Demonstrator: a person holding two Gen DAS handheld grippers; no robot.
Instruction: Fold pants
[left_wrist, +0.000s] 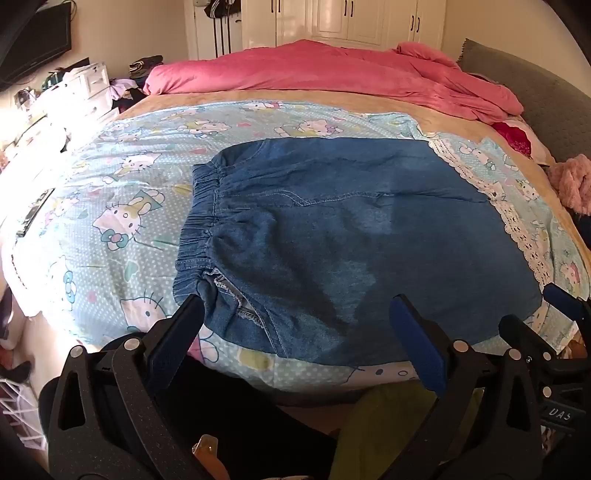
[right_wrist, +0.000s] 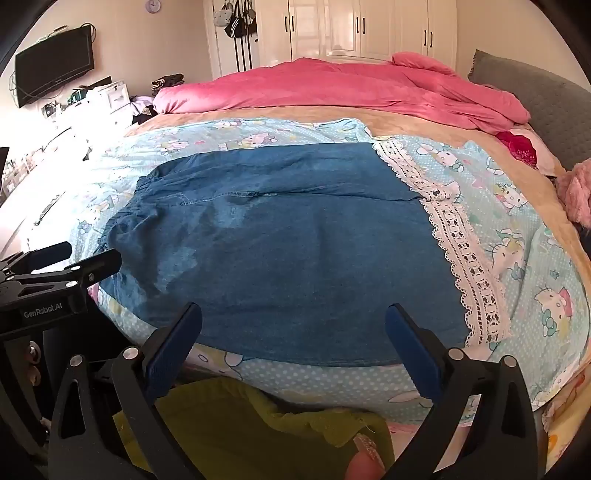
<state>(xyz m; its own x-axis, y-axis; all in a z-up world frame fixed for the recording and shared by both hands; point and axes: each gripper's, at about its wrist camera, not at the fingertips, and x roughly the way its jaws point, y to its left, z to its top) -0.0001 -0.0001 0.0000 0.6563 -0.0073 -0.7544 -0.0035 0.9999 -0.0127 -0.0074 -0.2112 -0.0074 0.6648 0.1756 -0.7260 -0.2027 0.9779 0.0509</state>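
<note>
Bedroom setting, white wardrobe doors (right_wrist: 369, 29) at the far wall, and a wide bed dressed in a pale blue cartoon-cat print sheet (left_wrist: 122, 206) with a white lace trim (right_wrist: 461, 251) running across it. Beyond that, a rumpled pink duvet (left_wrist: 314, 70) is pushed to the far side, which leaves the near part of the bed as a working surface.

Laid out just ahead of both grippers are the blue denim pants with an elastic waistband (left_wrist: 351, 236). They lie flat and already look doubled over, the gathered waistband (left_wrist: 201, 206) out to the left, the folded edge to the right against the lace. That flat spread gives clean edges to pinch.

Left gripper (left_wrist: 299, 325) hovers over the near edge of the denim, jaws spread wide, holding nothing. Its left finger sits just beside the near waistband corner, where a bit of inner seam peeks out. Likely that corner is the next target.

Right gripper (right_wrist: 293, 332) is likewise wide open and empty, poised above the near hem further right. In its view the left gripper shows at the left edge, near the waistband end.

My read: both are placed on the near edge for another fold, not yet begun.
</note>
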